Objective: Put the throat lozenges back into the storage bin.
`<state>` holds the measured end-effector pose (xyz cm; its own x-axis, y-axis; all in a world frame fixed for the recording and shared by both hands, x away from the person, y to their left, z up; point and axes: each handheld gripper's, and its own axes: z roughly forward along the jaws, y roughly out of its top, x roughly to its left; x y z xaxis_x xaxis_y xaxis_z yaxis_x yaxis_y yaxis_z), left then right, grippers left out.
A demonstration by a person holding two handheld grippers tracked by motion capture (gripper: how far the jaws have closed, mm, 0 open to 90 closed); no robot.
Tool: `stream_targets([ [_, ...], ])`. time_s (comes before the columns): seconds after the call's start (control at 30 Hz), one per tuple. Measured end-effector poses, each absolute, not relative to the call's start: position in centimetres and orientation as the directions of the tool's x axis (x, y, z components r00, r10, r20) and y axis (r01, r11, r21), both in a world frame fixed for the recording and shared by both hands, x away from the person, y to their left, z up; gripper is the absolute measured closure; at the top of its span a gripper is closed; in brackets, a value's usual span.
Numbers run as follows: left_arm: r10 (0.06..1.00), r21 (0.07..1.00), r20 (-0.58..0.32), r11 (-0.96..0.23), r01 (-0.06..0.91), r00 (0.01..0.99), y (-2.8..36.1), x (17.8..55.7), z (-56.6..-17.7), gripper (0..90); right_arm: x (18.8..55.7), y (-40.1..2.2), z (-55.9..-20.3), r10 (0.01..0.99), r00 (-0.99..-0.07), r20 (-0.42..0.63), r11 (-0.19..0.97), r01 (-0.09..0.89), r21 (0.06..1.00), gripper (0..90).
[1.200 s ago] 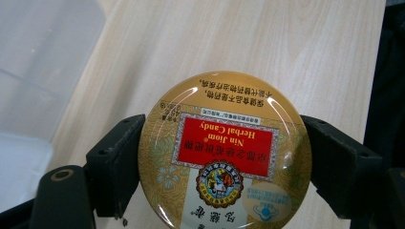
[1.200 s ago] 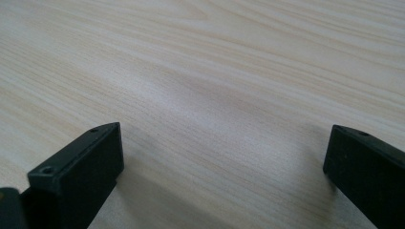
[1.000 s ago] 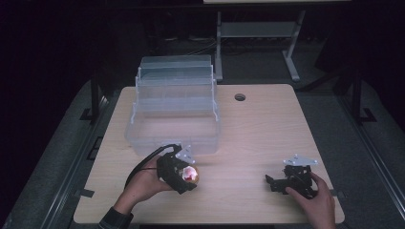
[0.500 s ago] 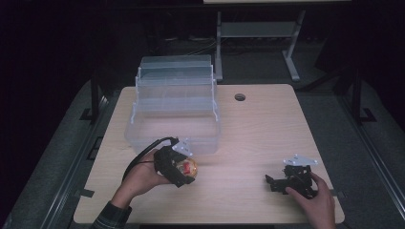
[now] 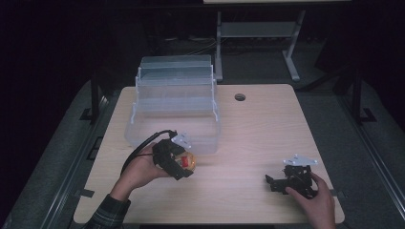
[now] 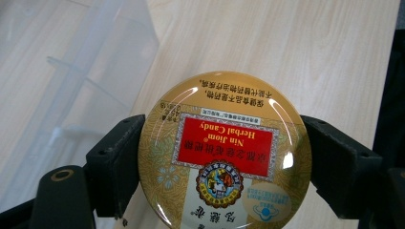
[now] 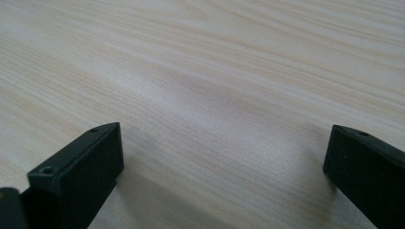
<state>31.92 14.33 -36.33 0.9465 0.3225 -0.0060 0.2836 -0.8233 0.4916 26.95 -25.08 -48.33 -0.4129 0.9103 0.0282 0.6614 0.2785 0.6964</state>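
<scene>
One round candy tin (image 6: 224,152), one clear plastic box (image 5: 174,102), two grippers and two hands are on or over the one wooden table (image 5: 258,124). The tin's gold lid carries a red panel reading "Nin Jiom Herbal Candy", seen upside down in the left gripper view, with lines of Chinese characters above and below it and a round emblem under the panel.

The left gripper (image 6: 224,167) clamps the tin by its rim, one black jaw pressed to each side, so the tin sits squarely between them with its lid facing the camera. In the high view the left hand (image 5: 141,169) holds this gripper just in front of the box's near wall, over the table.

The right gripper (image 7: 222,167) rests low on the bare table at the near right, under the right hand (image 5: 315,198), jaws spread wide with nothing between them.
</scene>
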Motion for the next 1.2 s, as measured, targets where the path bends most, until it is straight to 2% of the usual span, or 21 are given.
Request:
stream_targets([
  [1.2, 0.421, 0.498, 0.034, -0.794, 0.349, 0.907, 16.9, 35.4, -33.4, 19.6, 26.9, -25.1, -48.3, 0.910, -0.413, 0.027, 0.279, 0.661, 0.697, 0.0],
])
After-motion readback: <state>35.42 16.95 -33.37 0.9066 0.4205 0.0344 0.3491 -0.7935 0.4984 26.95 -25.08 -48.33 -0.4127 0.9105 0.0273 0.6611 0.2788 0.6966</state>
